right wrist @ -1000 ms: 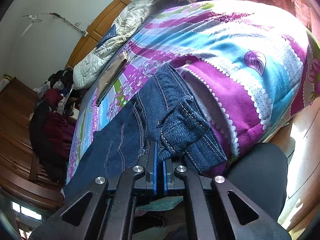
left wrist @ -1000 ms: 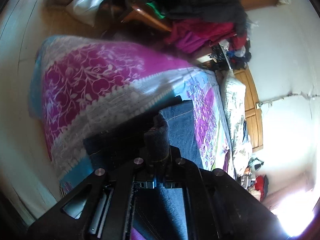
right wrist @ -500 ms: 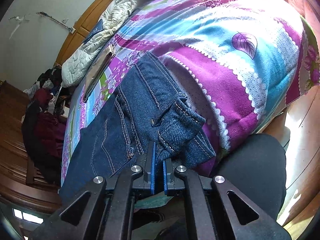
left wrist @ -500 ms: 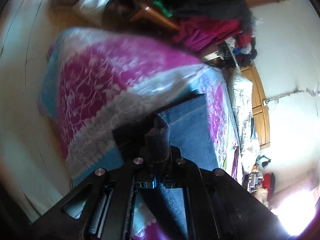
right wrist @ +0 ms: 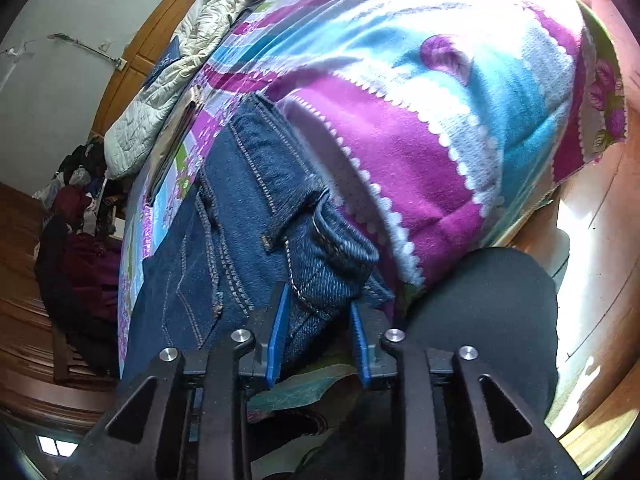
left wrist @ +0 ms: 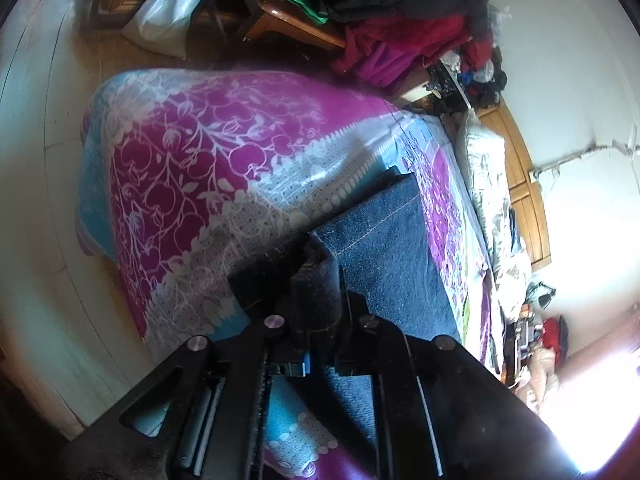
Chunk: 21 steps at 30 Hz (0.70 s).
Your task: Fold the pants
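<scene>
Nearest to us, our left gripper [left wrist: 316, 300] has its fingers pinched tight on a dark bunched corner of the jeans [left wrist: 384, 248]. Our right gripper [right wrist: 318, 336] has its blue-padded fingers [right wrist: 278, 336] spread apart, with the rolled waistband end of the jeans [right wrist: 248, 216] lying loose between them. The jeans stretch flat along the bed's purple, blue and white patterned blanket [right wrist: 400, 120]. Beyond them a white quilt [right wrist: 168, 80] lies by the wooden headboard [right wrist: 140, 52].
</scene>
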Available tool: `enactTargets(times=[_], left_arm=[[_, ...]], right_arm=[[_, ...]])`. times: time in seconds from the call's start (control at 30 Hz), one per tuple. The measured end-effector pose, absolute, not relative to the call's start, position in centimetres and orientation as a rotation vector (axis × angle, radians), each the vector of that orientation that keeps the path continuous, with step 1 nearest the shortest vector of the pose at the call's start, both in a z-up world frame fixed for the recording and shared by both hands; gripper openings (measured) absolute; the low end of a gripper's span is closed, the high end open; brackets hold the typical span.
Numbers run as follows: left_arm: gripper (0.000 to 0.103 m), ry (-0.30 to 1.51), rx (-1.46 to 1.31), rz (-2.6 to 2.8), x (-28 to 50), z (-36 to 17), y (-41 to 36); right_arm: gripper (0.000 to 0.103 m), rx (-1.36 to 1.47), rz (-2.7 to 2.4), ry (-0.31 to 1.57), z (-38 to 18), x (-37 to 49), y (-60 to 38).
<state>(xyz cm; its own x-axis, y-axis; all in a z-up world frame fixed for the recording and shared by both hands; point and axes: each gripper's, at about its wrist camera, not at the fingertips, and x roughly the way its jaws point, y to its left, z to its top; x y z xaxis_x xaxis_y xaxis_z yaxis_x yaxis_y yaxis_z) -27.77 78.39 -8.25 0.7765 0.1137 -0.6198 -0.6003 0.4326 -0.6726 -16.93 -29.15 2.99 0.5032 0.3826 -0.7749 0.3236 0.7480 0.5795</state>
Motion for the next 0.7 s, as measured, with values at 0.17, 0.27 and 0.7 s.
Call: enactTargets(times=[0.17, 0.27, 0.7], left_arm=[[0.03, 0.488, -0.933, 0.569, -28.3, -6.1, 79.0], [0.043, 0.463, -0.9, 0.672, -29.3, -5.2, 80.2], [0.057, 0.585, -0.647, 0.323, -18.7, -1.9, 70.5]], right_arm=[[0.04, 0.712, -0.064, 1.033, 4.9, -18.0, -31.7], [0.04, 0.644, -0.1, 0.956, 7.7, -17.9, -31.9], [0.04, 0.235, 0.419, 0.907, 13.2, -6.7, -8.4]])
